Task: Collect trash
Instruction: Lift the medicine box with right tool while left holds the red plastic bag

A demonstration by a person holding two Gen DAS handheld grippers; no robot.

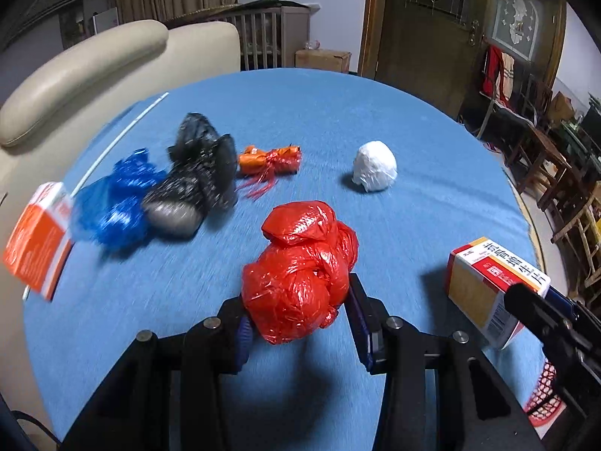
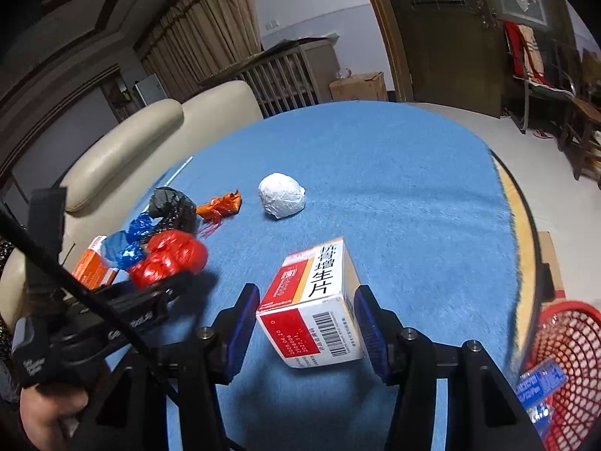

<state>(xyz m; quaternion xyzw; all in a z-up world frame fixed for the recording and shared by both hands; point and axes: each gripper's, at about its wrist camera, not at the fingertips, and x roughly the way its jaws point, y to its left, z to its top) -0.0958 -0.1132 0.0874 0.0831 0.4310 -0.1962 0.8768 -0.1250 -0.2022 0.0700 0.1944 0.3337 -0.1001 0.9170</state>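
Note:
A crumpled red plastic bag (image 1: 300,274) sits between the pads of my left gripper (image 1: 300,312), which is shut on it; its shadow falls on the blue tablecloth (image 1: 375,105) underneath. My right gripper (image 2: 306,323) is shut on a white, red and yellow medicine box (image 2: 311,300), held tilted above the cloth. The right wrist view also shows the left gripper (image 2: 169,285) with the red bag (image 2: 169,259). In the left wrist view, the box (image 1: 484,285) and right gripper (image 1: 533,308) are at the right edge.
On the cloth lie a white wad (image 1: 375,165), an orange wrapper (image 1: 270,159), a black bag (image 1: 195,180), a blue bag (image 1: 112,203) and an orange box (image 1: 37,236). A red mesh basket (image 2: 563,357) holding a blue packet (image 2: 541,379) stands beyond the table's right edge. A cream sofa (image 1: 94,67) lies to the left.

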